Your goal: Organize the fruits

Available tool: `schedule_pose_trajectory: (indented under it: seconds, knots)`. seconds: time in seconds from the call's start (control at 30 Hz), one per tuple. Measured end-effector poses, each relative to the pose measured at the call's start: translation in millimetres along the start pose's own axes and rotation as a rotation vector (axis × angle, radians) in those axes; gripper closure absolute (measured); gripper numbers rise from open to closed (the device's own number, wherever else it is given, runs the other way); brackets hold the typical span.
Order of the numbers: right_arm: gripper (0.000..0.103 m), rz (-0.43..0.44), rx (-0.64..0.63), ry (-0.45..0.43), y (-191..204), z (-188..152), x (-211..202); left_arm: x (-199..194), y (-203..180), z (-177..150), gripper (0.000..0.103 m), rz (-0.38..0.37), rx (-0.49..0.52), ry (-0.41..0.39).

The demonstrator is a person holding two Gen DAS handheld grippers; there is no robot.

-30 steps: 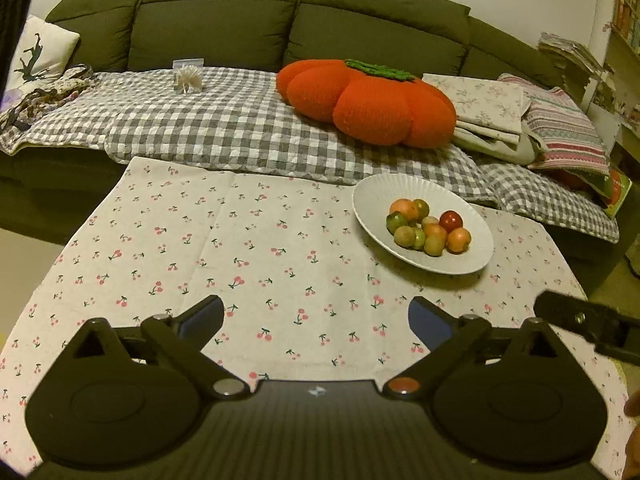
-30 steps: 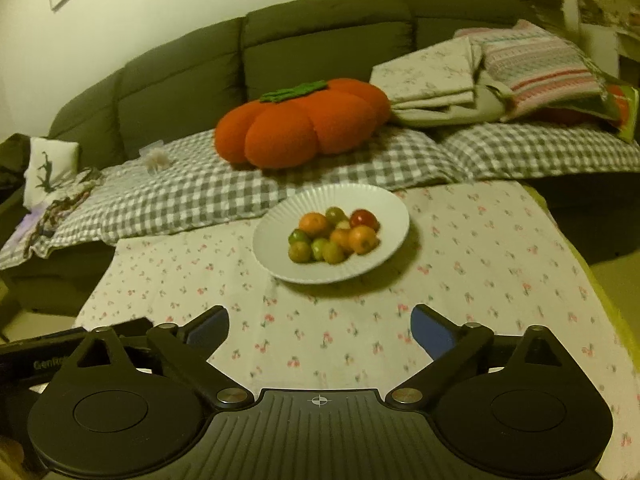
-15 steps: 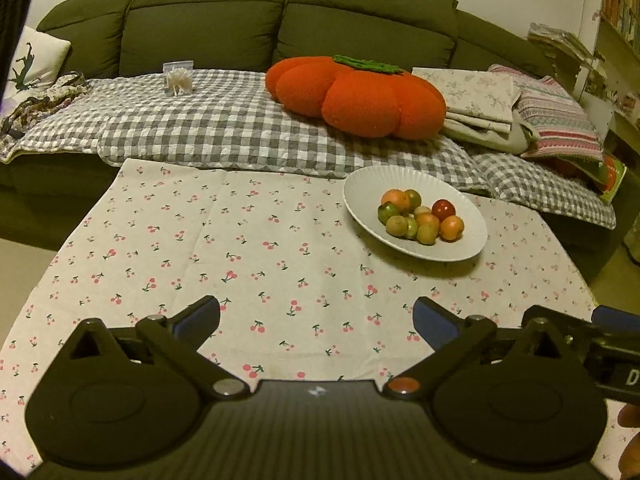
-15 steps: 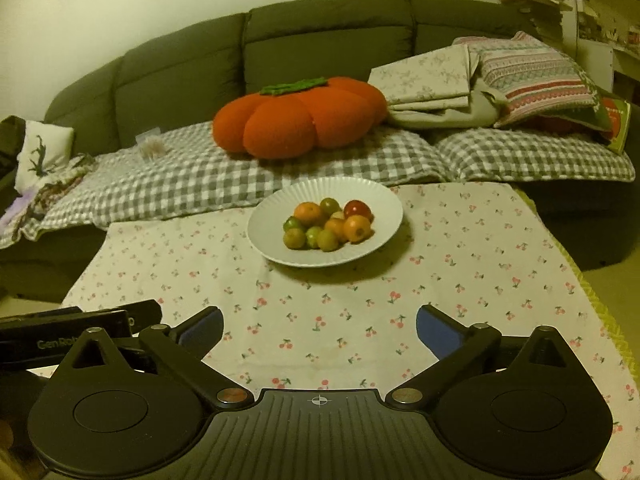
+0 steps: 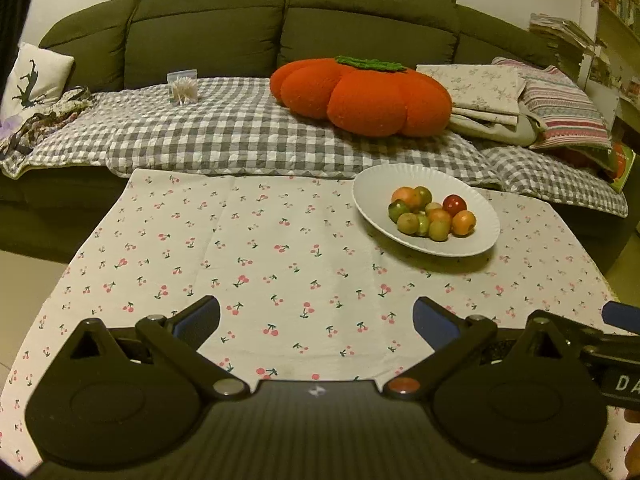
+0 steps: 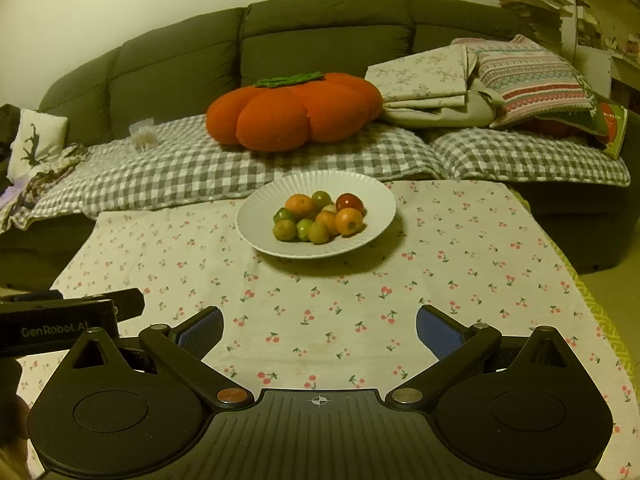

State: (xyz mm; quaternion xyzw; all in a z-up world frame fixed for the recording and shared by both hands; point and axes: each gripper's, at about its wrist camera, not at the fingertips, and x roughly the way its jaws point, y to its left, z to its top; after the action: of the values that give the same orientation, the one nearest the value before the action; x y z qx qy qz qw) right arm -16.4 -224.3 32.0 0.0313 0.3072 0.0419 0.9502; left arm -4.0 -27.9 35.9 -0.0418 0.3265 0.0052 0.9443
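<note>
A white ribbed plate [image 5: 372,196] [image 6: 260,236] stands on the cherry-print tablecloth [image 5: 260,248] [image 6: 460,264] near its far side. On it lie several small fruits [image 5: 432,216] [image 6: 320,218]: orange, green and one red [image 5: 455,203] [image 6: 349,201]. My left gripper [image 5: 316,318] is open and empty above the near part of the cloth, with the plate ahead to its right. My right gripper [image 6: 319,330] is open and empty too, with the plate straight ahead. Each gripper shows at the edge of the other's view.
A dark green sofa [image 5: 212,28] with a grey checked blanket [image 5: 224,136] runs behind the table. On it lie an orange pumpkin cushion [image 5: 360,92] [image 6: 296,112], folded linen [image 6: 424,92], a striped pillow [image 6: 532,76] and a small clear box [image 5: 182,86]. Shelves stand far right.
Both grippers have drawn back and levelled, so the plate sits a little farther off. The right gripper has turned so the plate is centred. Both stay open.
</note>
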Motion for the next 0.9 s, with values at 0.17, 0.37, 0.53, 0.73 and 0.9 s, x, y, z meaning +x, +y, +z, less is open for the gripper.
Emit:
schedule_pose_trajectory:
  seconds: [0.17,0.37,0.53,0.73,0.9]
  knots:
    - [0.0,0.0,-0.004,0.001,0.6,-0.9,1.2,0.9,-0.1,-0.3,0.001,0.009,0.007,0.006]
    - [0.0,0.001,-0.004,0.001,0.8,-1.1,1.3,0.4,-0.8,-1.0,0.001,0.009,0.018,0.0]
    - [0.0,0.001,-0.007,0.001,0.9,-1.9,1.6,1.0,-1.9,-1.2,0.001,0.006,0.024,0.001]
    - [0.0,0.004,-0.008,0.002,1.3,-2.8,2.2,0.0,-2.1,-1.6,0.001,-0.001,0.029,-0.01]
    - [0.0,0.007,-0.011,0.002,2.3,-3.3,3.1,-1.9,-3.0,-1.9,0.001,-0.003,0.036,-0.019]
